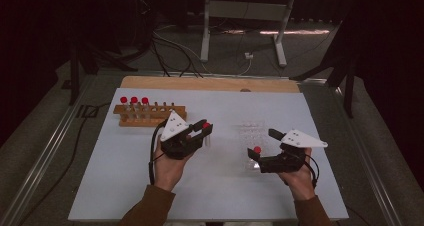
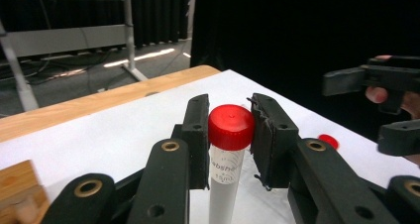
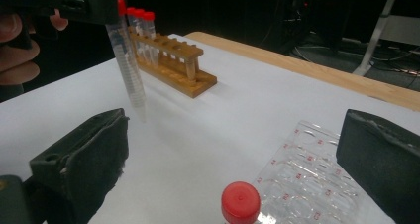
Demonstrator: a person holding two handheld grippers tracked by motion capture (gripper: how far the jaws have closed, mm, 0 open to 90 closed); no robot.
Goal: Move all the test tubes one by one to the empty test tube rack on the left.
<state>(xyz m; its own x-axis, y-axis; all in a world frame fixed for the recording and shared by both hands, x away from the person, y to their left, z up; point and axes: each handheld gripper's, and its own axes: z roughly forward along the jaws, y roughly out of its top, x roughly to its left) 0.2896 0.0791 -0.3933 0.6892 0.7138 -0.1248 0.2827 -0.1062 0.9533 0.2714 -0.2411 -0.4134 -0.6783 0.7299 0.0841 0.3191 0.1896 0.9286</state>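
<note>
My left gripper (image 2: 230, 135) clamps a red-capped tube (image 2: 229, 149) just under its cap — upright, ready for the wooden rack (image 1: 150, 115); my right gripper's (image 1: 265, 147) jaws stand wide, empty.

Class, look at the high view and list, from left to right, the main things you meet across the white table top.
Wooden tube rack → left gripper, holding a red-capped tube → clear well plate → right gripper, jaws open.
</note>
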